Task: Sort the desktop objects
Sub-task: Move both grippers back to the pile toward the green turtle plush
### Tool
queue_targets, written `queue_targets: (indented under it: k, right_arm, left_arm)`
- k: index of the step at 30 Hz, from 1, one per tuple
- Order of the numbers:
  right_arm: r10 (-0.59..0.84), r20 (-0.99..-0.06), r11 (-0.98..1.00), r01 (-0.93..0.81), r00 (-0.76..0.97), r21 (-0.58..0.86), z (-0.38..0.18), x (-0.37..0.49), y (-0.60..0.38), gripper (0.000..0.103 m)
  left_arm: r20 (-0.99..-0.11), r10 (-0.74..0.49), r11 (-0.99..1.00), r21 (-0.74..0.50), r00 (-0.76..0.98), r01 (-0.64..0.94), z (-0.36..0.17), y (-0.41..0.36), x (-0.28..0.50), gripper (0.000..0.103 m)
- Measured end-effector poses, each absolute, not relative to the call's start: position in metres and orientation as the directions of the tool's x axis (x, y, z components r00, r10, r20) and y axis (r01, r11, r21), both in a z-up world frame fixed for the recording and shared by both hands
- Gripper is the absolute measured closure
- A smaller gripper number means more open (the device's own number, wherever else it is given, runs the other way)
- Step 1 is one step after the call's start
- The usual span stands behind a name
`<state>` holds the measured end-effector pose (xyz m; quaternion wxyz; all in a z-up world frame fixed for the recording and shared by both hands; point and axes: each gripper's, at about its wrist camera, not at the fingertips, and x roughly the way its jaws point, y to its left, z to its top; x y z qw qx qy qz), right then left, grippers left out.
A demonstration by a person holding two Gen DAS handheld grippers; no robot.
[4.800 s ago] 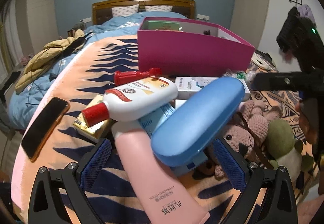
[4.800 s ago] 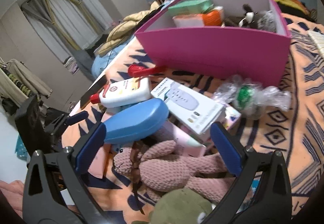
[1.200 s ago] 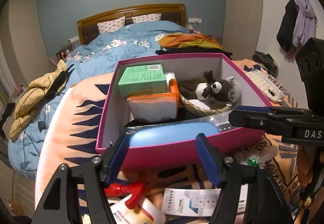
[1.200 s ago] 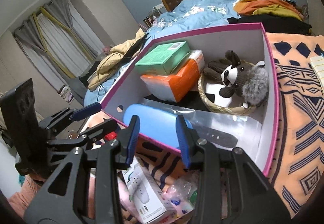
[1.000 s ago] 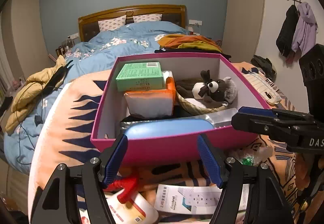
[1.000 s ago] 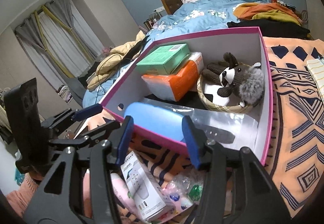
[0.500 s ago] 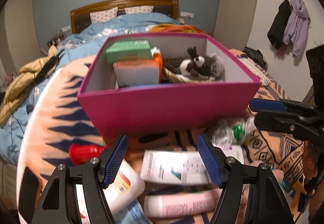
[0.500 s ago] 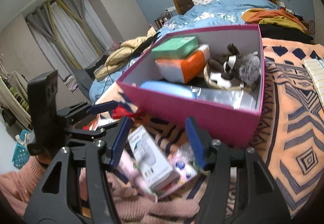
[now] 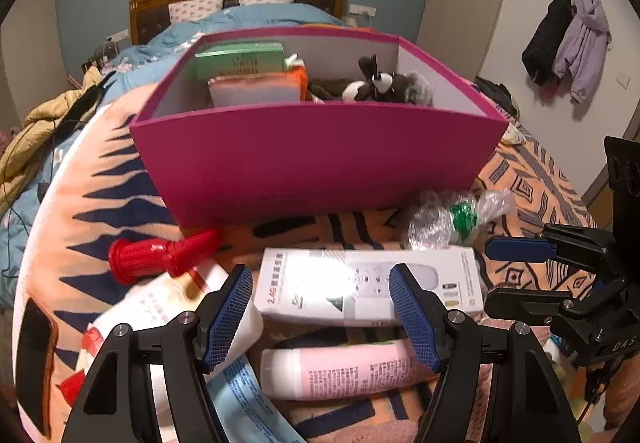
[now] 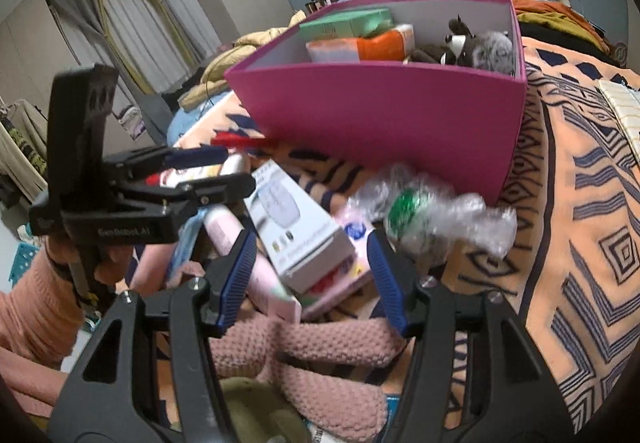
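Both claws now pulled back from pink box (image 9: 316, 159), low over the worktop clutter. Left claw (image 9: 320, 317) apart, empty, over white remote box (image 9: 368, 285) at 12 o'clock; pink tube (image 9: 344, 367) below. Right claw (image 10: 312, 279) apart, empty, straddling the same white box (image 10: 298, 233). Blue case, dropped earlier, no longer visible behind box wall. Bubble wrap bundle (image 9: 456, 217) at 1 o'clock. Red-capped bottle (image 9: 160, 255) at 10 o'clock.

Box (image 9: 312, 159) at the back holding a stuffed animal (image 9: 390, 89) and cartons, remote package (image 9: 368, 287) in front of the box, tube (image 9: 340, 367) nearer still, crumpled wrap (image 9: 452, 217) at the box's front right, spray nozzle (image 9: 160, 255) front left
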<state>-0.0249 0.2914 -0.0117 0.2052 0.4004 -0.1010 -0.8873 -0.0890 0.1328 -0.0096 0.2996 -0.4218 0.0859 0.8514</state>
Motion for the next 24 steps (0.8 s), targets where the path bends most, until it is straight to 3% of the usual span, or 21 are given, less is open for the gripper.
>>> queue_targets:
  k: [9, 13, 24]
  right_arm:
    - [-0.507, -0.631, -0.855, 0.252, -0.587, 0.453, -0.019, -0.008, 0.307, 0.043]
    - [-0.532, -0.603, -0.836, 0.254, -0.595, 0.486, -0.016, 0.013, 0.317, 0.036]
    - [-0.527, -0.531, -0.817, 0.225, -0.663, 0.53, 0.008, 0.031, 0.342, 0.036]
  left_arm:
    - [-0.758, 0.482, -0.774, -0.134, -0.439, -0.619, -0.009, 0.124, -0.06, 0.03]
    - [-0.749, 0.497, -0.754, -0.123, -0.438, -0.645, -0.007, 0.121, -0.042, 0.03]
    - [-0.741, 0.506, -0.745, -0.118, -0.442, -0.656, -0.007, 0.11, -0.015, 0.03]
